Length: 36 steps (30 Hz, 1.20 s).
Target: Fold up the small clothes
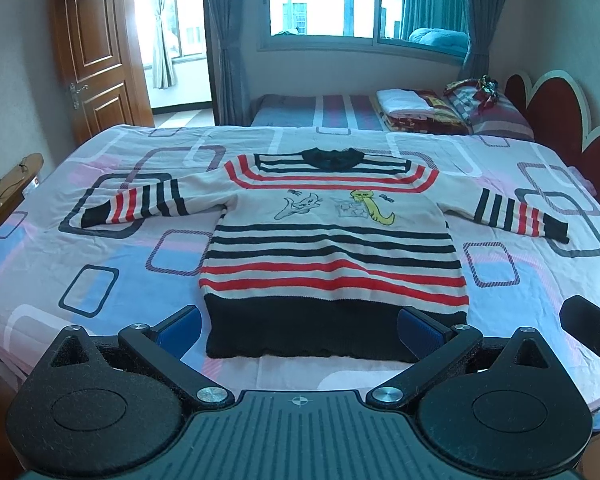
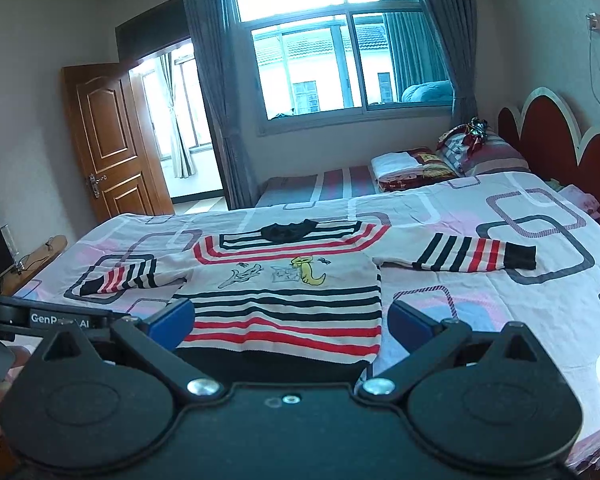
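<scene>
Left wrist view: small knitted sweater [image 1: 332, 248] in cream with black and red stripes and a cartoon print, spread flat and face up on the pink, blue and white patterned bedsheet [image 1: 100, 264], both sleeves out to the sides, black hem band nearest the camera. Left gripper [image 1: 299, 330] wide apart, blue pads [image 1: 180, 330] straddling the hem, holding nothing, apparently above the cloth and not on it. Right wrist view: right gripper [image 2: 290, 322] likewise spread and empty, poised over the lower right part of the same sweater [image 2: 284, 300], right sleeve [image 2: 476, 258] lying well off toward the red scalloped headboard [image 2: 540, 128]. Nothing folded yet, by the look of it. Likely trouble from here: pinching sheet together with knit, since loose bedding sits directly under the hem, dragging the whole layout askew on lifting. Also possible: catching only the top layer of the body, leaving front and back to separate and bunch. Soft, stretchy knit probably sags between two grasp points, so uneven lifting would skew the crease. Close working near the hem risks the two tools bumping.
</scene>
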Tool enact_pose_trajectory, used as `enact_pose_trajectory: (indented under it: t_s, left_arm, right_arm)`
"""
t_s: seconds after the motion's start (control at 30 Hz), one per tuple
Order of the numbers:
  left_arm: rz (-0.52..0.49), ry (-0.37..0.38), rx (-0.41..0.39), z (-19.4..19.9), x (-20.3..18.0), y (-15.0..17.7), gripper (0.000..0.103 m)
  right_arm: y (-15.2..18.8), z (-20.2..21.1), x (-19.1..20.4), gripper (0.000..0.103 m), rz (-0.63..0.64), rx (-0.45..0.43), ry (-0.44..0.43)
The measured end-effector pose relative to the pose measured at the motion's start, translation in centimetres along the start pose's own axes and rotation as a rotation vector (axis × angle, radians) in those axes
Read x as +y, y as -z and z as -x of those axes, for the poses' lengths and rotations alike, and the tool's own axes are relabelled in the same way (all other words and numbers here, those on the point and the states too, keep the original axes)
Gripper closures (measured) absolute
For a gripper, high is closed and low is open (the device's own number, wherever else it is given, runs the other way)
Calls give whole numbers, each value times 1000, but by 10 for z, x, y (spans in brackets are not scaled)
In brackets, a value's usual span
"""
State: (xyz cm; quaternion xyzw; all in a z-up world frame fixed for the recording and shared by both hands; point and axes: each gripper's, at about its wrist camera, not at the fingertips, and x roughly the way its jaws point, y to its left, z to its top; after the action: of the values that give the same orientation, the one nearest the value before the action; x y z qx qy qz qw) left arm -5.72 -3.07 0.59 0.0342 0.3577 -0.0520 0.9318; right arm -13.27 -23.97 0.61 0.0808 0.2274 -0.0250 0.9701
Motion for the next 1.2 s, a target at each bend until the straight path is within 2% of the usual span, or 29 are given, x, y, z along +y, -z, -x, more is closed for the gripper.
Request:
enact_pose_trajectory:
  t_s: [1.2]
  left_arm:
    - [-13,-11,36,-19,-16,-9,0]
  right_arm:
    - [2,-17,-10,1,-20,25,7]
